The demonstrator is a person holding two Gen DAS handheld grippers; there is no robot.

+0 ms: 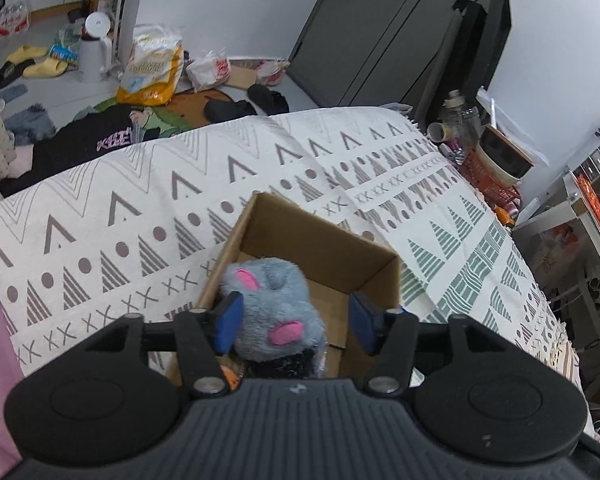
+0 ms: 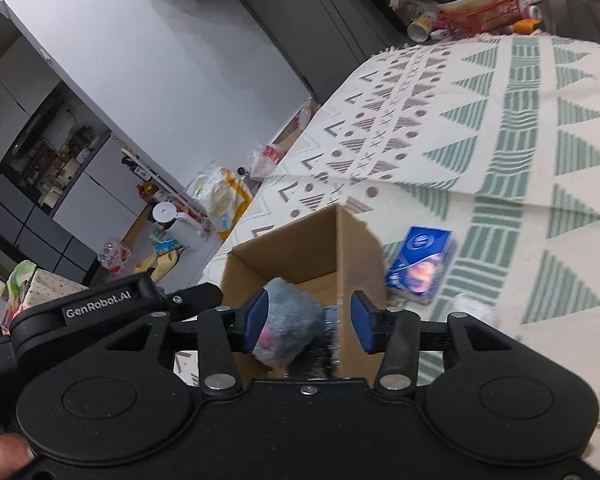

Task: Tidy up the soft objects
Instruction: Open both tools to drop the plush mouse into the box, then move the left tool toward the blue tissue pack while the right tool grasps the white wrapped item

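Grey plush toy (image 1: 274, 312) with pink patches inside open cardboard box (image 1: 324, 236) on patterned bedspread (image 1: 100, 220). Left hand-held gripper (image 1: 296, 324) and right hand-held gripper (image 2: 308, 322) both spread, pinching nothing.

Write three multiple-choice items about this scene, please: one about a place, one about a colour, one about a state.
1. Where is the grey plush toy?
A. In the cardboard box
B. On the floor
C. On the blue packet

2. What colour are the patches on the toy?
A. Green
B. Pink
C. Yellow

3. How does the left hand-held gripper stand?
A. Shut on the box wall
B. Open, one pad clear of the toy
C. Shut with nothing between the pads

Answers: 1 A, the toy sits between the box walls on the patterned cloth; 2 B, pink patches show on the grey fur; 3 B, a wide gap separates the right pad from the toy.
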